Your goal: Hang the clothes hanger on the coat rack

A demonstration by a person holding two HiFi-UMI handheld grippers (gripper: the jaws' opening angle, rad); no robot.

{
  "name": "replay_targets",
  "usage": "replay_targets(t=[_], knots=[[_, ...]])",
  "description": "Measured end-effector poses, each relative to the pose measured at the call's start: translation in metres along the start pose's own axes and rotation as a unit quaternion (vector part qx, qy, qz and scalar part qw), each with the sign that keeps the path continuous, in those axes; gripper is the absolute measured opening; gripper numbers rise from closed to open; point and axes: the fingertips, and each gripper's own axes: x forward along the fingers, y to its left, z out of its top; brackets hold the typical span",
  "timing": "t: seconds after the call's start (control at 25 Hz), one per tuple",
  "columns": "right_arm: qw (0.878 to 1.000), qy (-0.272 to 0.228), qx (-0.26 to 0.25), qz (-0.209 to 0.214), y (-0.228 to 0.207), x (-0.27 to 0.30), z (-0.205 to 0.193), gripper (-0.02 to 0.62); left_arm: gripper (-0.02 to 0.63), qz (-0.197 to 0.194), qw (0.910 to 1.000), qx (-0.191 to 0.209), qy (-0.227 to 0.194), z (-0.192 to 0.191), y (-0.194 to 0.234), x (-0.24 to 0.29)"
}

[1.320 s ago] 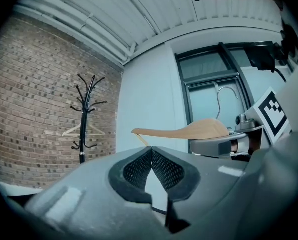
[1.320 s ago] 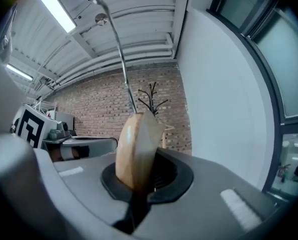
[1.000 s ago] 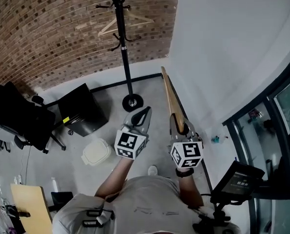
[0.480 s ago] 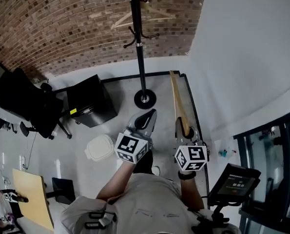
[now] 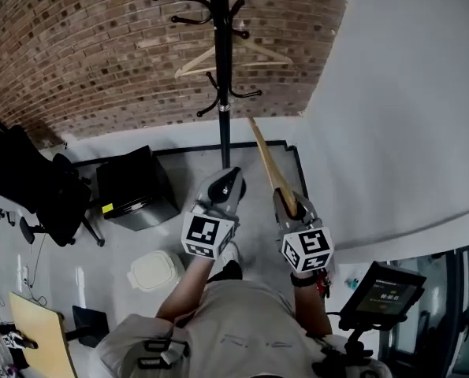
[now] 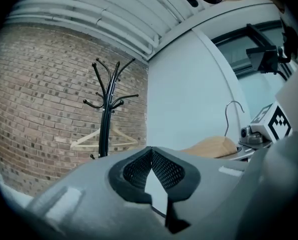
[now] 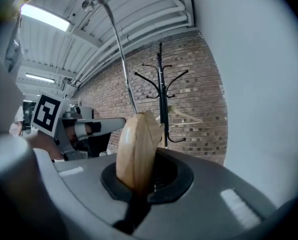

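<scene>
A black coat rack (image 5: 221,77) stands against the brick wall, with a pale wooden hanger (image 5: 236,54) hanging on one of its arms. My right gripper (image 5: 286,203) is shut on one end of a second wooden clothes hanger (image 5: 267,162), which slants up toward the rack's pole. In the right gripper view that hanger (image 7: 135,151) fills the jaws and its metal hook (image 7: 119,54) rises overhead; the rack (image 7: 162,99) stands ahead. My left gripper (image 5: 227,183) is level beside it, shut and holding nothing (image 6: 151,151). In the left gripper view the rack (image 6: 106,115) is ahead on the left.
A black office chair (image 5: 31,189) and a black cabinet (image 5: 133,187) stand to the left on the floor. A white lidded container (image 5: 155,270) lies near my feet. A white wall (image 5: 407,109) runs along the right, and a screen on a stand (image 5: 382,288) sits at lower right.
The coat rack has come nearer and larger in the head view. Both grippers have moved forward toward it, and the held hanger's far end now slants toward the rack's pole.
</scene>
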Motion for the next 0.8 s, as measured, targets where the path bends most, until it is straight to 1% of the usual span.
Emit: replay_targets(t=[0.08,0.2,0.32,0.4,0.52,0.6,0.68,0.8], knots=[[1.0,-0.002,-0.015,0.024,-0.002,0.032,0.016,0.005,0.002,0.007,0.9999,0.003,-0.013,0.011,0.023,0.021],[0.997,-0.001,-0.04,0.068,0.005,0.072,0.033,0.005,0.002,0.011,0.9997,-0.008,-0.019,0.016,0.052,0.039],[0.993,0.0,-0.064,0.095,0.011,0.103,0.042,0.005,0.002,0.013,0.9992,-0.011,-0.036,0.024,0.076,0.049],[0.992,0.012,-0.074,0.103,0.008,0.123,0.04,0.005,0.002,0.023,0.999,-0.01,-0.036,0.026,0.091,0.058],[0.985,0.063,-0.086,0.133,0.003,0.145,0.023,0.005,0.002,0.043,0.9985,-0.003,-0.033,0.021,0.109,0.067],[0.98,0.085,-0.093,0.154,-0.003,0.161,0.019,0.005,0.002,0.051,0.9981,-0.008,-0.034,0.02,0.118,0.073],[0.977,0.088,-0.089,0.175,-0.011,0.175,0.022,0.005,0.002,0.062,0.9975,-0.013,-0.031,0.02,0.127,0.078],[0.97,0.085,-0.091,0.209,-0.022,0.191,0.032,0.005,0.002,0.085,0.9961,-0.009,-0.023,0.023,0.14,0.084]])
